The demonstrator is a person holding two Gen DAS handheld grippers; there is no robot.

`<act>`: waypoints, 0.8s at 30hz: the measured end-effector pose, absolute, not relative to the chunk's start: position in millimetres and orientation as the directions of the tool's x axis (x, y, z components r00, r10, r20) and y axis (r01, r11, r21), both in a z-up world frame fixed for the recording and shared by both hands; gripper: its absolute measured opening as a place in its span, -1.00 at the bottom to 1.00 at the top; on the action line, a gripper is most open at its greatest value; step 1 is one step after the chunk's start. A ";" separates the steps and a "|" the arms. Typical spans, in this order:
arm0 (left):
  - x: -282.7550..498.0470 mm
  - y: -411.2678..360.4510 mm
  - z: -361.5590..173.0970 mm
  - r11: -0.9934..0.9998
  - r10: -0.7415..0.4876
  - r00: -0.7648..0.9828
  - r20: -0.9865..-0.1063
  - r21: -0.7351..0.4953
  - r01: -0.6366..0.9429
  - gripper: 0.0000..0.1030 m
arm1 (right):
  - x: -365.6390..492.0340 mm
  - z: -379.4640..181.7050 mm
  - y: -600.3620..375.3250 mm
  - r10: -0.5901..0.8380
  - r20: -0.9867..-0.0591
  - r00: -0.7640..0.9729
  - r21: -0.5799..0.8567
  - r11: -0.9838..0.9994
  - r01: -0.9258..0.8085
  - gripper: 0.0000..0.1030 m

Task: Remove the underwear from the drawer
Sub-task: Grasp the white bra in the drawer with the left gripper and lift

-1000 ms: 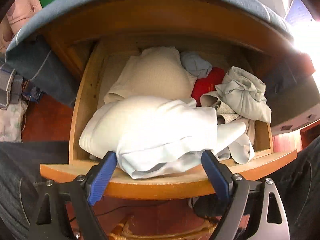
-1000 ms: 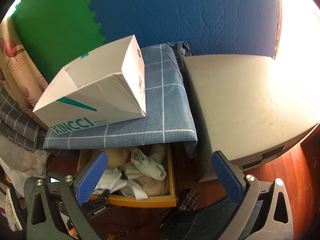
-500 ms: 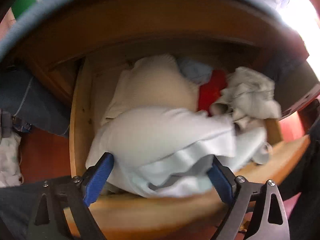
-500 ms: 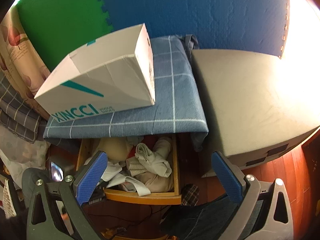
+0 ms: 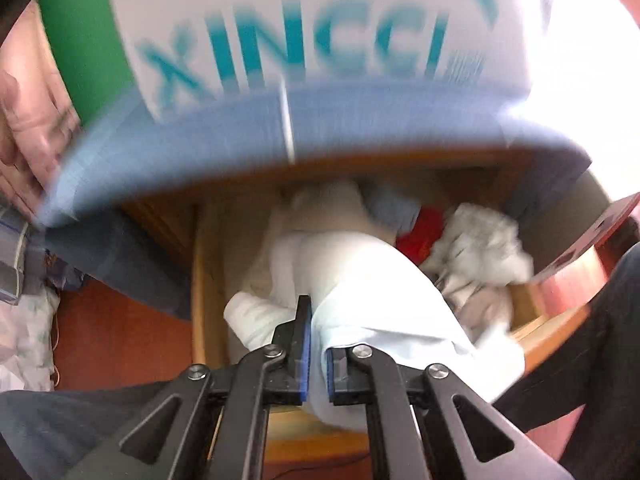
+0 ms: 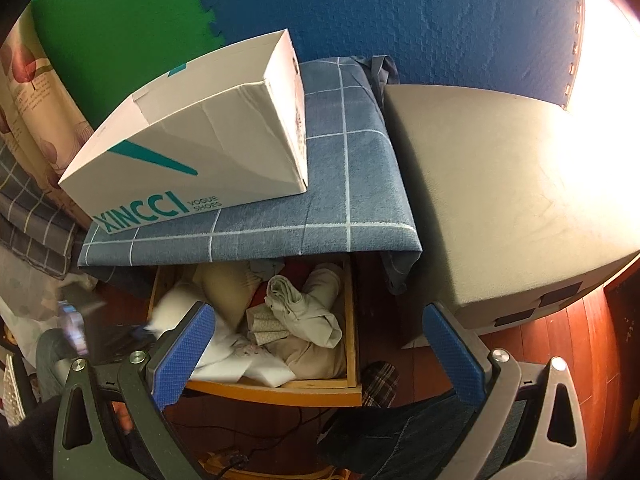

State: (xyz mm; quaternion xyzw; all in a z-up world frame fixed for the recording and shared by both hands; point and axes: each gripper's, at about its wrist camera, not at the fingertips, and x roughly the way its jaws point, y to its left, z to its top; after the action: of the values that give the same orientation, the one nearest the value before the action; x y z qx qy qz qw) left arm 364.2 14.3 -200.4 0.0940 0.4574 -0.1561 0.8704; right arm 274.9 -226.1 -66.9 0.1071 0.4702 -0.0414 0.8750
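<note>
Left wrist view: the white underwear (image 5: 352, 280) is pinched between the blue pads of the left gripper (image 5: 318, 368), whose jaws have just closed onto the cloth.
White underwear: a pale, bunched garment that rises out of the wooden drawer (image 5: 204, 280) at its front left and drapes over the front edge; a fold spills to the right of the gripper. The picture is blurred, so its seams cannot be made out.
Same garment, right wrist view: the white underwear (image 6: 176, 308) sits at the drawer's front left corner, partly behind a blue pad.
Drawer: pulled open, the wooden drawer (image 6: 352, 320) is crammed with clothes. A cream garment (image 5: 328, 208) lies behind the white one toward the back, a light blue piece (image 5: 394, 208) and a red piece (image 5: 420, 236) at the back middle, and a grey-beige bundle (image 6: 304, 304) along the right side.
Right gripper: the right gripper (image 6: 320, 360) hangs above the drawer front with its jaws spread wide and nothing between them.
Above the drawer: a blue checked cloth (image 6: 352, 184) covers the cabinet top and hangs over its front edge. A white shoe box (image 6: 192, 152) printed XINCCI stands on the cloth's left part.
Surroundings: a grey block (image 6: 500, 200) stands just beside the cabinet on the right, on the red-brown wooden floor (image 6: 592, 340). Green and blue foam mats (image 6: 400, 12) line the wall behind.
</note>
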 end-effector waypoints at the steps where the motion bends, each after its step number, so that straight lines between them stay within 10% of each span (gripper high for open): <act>1: 366.7 15.4 -187.9 0.935 -0.190 0.550 -0.813 0.021 0.355 -0.91 | 275.5 -67.7 -226.4 0.026 -0.833 0.553 0.147 0.973 0.177 1.00; 15: 342.7 57.6 -69.2 0.942 -0.197 0.650 -0.734 0.042 0.333 -0.91 | 275.0 -93.5 -233.3 -0.027 -0.854 0.520 0.092 0.975 0.202 1.00; 24: 272.0 77.4 85.5 0.950 -0.204 0.828 -0.522 0.099 0.297 -0.91 | 275.1 -107.9 -234.5 -0.029 -0.857 0.515 0.089 0.975 0.203 1.00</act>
State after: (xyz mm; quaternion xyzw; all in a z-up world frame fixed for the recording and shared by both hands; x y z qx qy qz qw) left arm 272.0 77.4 85.5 0.0884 0.2619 -0.1315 0.9520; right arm 275.1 -234.5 -107.9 0.0893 0.4879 -0.0668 0.8657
